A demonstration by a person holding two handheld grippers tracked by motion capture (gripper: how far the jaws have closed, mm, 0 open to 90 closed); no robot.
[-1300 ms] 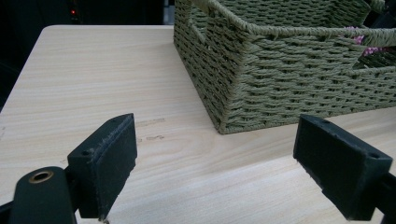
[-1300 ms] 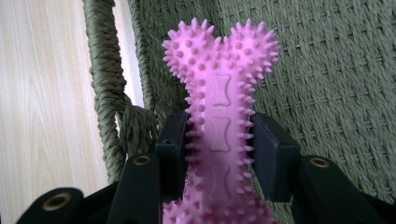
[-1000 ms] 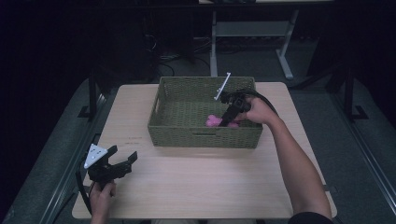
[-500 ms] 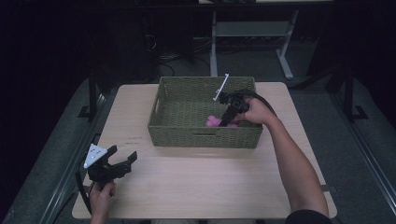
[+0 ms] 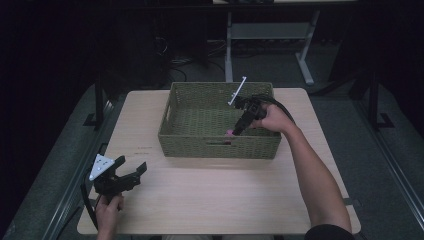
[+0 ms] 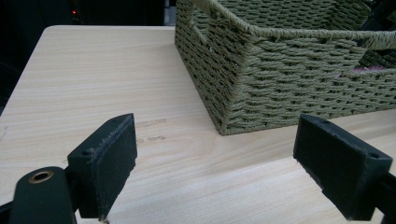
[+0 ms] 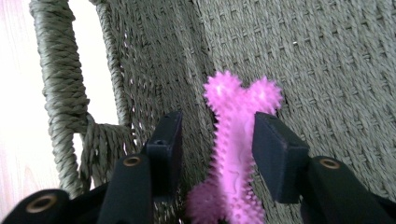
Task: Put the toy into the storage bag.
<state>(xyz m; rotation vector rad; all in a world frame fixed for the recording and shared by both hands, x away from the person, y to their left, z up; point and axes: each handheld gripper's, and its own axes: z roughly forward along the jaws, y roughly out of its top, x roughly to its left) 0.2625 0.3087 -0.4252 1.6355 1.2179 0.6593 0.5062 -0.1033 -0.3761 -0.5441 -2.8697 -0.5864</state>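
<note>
**Pink bone toy being let go inside the basket**

- Right gripper reaches down into the woven basket, at about 4 o'clock of its interior, close to the near wall by the handle cut-out.
- Pink spiky bone toy stands between its jaws in the right gripper view. The jaws have just been opening; a gap shows on the left side of the toy, and the right pad sits at or just beside it. I read the grip as released, the toy loose against the basket's wall and floor.
- In the high view a small patch of pink shows at the gripper's tip, low in the basket.
- Left gripper hangs over the worktop at about 7 o'clock of the basket, jaws spread wide, nothing between them.

Step in hand, as I judge it: depositing the toy in the basket. Next move calls for wider jaws, then a straight lift clear of the spikes and the basket rim, so the toy isn't dragged back out.
</note>
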